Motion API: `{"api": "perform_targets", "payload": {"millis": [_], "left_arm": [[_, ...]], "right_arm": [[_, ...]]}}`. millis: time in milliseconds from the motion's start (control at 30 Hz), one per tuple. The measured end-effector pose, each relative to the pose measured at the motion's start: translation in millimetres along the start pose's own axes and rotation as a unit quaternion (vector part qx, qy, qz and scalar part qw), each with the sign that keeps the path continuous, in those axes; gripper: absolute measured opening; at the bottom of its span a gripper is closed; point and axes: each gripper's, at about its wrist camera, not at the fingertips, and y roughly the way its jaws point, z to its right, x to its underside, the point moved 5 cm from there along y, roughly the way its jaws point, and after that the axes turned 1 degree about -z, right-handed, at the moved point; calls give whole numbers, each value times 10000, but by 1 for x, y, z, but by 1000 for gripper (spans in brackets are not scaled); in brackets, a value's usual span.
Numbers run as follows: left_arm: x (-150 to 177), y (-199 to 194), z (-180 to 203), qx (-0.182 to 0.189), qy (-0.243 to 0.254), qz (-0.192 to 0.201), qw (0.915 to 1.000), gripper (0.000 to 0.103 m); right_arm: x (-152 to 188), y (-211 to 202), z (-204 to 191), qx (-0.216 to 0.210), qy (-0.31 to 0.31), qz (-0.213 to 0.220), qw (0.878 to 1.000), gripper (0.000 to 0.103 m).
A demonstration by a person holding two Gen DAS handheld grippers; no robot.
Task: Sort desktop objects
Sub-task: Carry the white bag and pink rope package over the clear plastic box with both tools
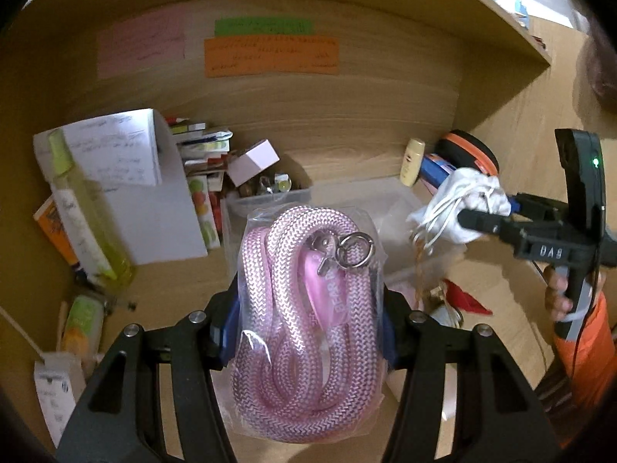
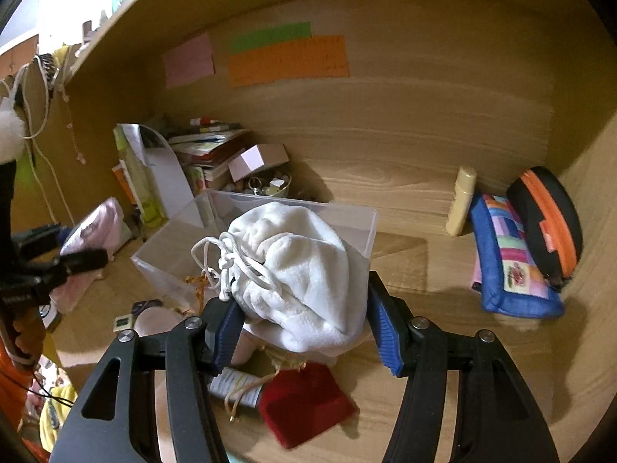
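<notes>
My left gripper (image 1: 308,332) is shut on a clear bag holding a coiled pink rope leash (image 1: 308,308) with a metal clasp, lifted above the desk. My right gripper (image 2: 304,328) is shut on a white fleece drawstring pouch (image 2: 300,270), held up in front of the clear plastic bin (image 2: 358,223). In the left wrist view the right gripper (image 1: 462,218) shows at the right with the white pouch (image 1: 470,200), a hand on its handle. In the right wrist view the left gripper (image 2: 96,258) appears at the left edge with the pink bundle (image 2: 96,227).
A stack of books and boxes (image 1: 204,177), a white folder (image 1: 154,200) and a yellow spray bottle (image 1: 85,216) stand at the back left. A cream bottle (image 2: 461,200), a patchwork pouch (image 2: 509,262) and an orange-black case (image 2: 547,220) lean at the right wall. A red box (image 2: 304,401) lies under the right gripper.
</notes>
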Motion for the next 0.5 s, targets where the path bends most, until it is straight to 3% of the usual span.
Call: {"api": "perform_targets", "payload": {"millis": [500], "left_arm": [[-16,78,1,-19,208,-667,9976,56]], "right_arm": [[-8,66,-14,80,-388,-428,9983,55]]}}
